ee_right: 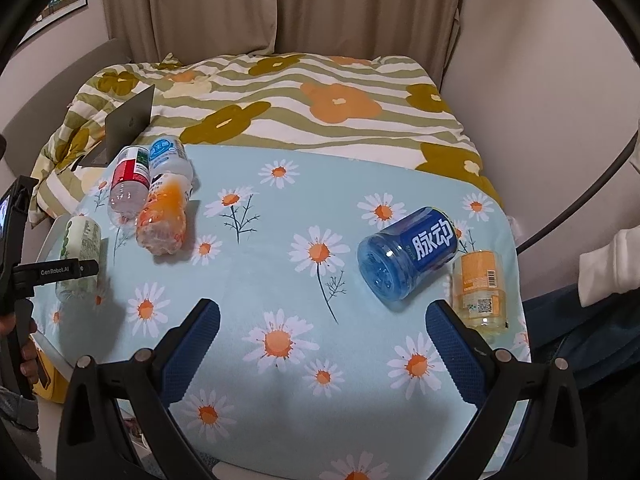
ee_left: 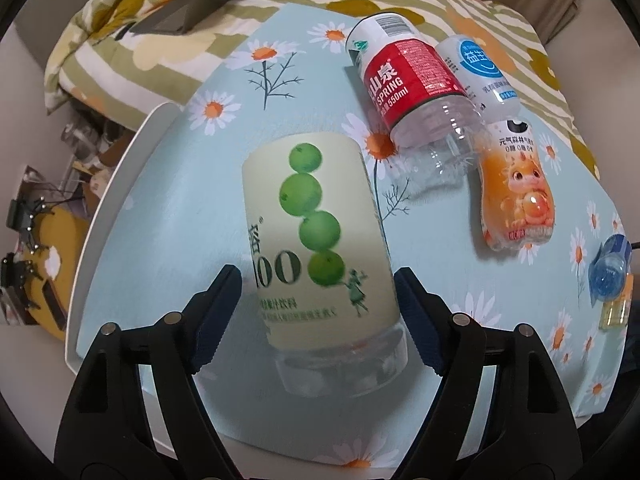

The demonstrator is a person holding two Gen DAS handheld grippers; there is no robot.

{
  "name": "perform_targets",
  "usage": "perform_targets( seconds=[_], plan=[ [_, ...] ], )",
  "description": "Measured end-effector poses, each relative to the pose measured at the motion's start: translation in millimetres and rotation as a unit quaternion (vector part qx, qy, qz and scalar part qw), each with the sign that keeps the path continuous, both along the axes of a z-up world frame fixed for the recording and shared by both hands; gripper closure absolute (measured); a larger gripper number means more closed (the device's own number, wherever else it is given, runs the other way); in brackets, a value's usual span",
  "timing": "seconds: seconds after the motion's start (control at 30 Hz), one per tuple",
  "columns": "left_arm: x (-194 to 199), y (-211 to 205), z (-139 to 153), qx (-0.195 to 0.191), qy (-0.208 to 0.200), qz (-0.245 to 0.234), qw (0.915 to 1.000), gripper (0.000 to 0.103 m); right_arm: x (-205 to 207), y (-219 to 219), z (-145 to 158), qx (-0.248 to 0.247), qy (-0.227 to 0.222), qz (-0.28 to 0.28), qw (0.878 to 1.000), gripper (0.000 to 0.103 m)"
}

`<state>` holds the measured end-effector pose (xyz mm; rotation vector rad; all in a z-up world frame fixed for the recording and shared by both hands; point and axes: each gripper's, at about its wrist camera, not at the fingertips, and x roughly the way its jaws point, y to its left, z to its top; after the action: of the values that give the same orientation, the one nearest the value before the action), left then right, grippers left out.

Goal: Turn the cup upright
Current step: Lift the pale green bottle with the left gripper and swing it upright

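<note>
A cup cut from a bottle, with a pale label of green fruit (ee_left: 316,240), stands between the fingers of my left gripper (ee_left: 318,300), clear end toward the table. The right pad touches its side, while a narrow gap shows at the left pad (ee_left: 218,312). Its label looks blurred. In the right wrist view the same cup (ee_right: 82,248) stands roughly upright at the table's left edge. My right gripper (ee_right: 320,336) hangs open over the daisy cloth (ee_right: 280,264), holding nothing.
A red-label cup (ee_left: 416,92), a white-and-blue one (ee_left: 476,68) and an orange one (ee_left: 516,196) lie clustered at the back. A blue cup (ee_right: 408,256) lies beside a yellow-orange cup (ee_right: 480,292) at the right. A laptop (ee_right: 128,124) rests on the striped quilt behind.
</note>
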<state>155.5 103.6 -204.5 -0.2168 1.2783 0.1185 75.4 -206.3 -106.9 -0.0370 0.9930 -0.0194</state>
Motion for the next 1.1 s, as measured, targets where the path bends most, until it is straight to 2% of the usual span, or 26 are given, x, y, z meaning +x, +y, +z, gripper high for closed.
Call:
perform_targets(
  seconds=[0.03,0.1,0.33,0.5,0.63,0.8,1.0,1.1],
  plan=[
    [0.7,1.1,-0.2,-0.005,-0.001,0.000,1.0000,0.020,1.2,0.6,-0.4,0.001,0.001,-0.001,1.000,0.000],
    [2.5,3.3,-0.5,-0.019,0.001,-0.001,0.9998,0.031,2.7,2.1,-1.1,0.001,0.002,-0.002,1.000,0.000],
    [0.2,-4.3,10.0,-0.008,-0.006,-0.018,0.9998,0.032,3.8,4.3,0.0,0.008,-0.001,-0.004,1.000,0.000],
    [-12.3,-25.9,35.1,0.002,-0.024,-0.047,0.9986,0.032,-4.1,-1.6,8.0,0.019,-0.018,-0.003,1.000,0.000],
    [-25.8,-56.2,53.1,0.003,-0.037,-0.083,0.9959,0.032,-18.2,-16.0,18.0,0.030,-0.033,-0.013,0.999,0.000],
    [-39.7,-108.7,61.0,-0.007,-0.043,-0.139,0.9893,0.032,-42.5,-43.4,28.3,0.036,-0.048,-0.030,0.998,0.000],
    [-51.7,-177.9,45.5,-0.022,-0.041,-0.210,0.9765,0.032,-67.2,-76.4,29.0,0.030,-0.052,-0.050,0.997,0.000],
    [-54.5,-205.4,32.5,-0.029,-0.036,-0.231,0.9719,0.032,-76.3,-88.9,24.4,0.028,-0.050,-0.059,0.997,0.000]
  ],
)
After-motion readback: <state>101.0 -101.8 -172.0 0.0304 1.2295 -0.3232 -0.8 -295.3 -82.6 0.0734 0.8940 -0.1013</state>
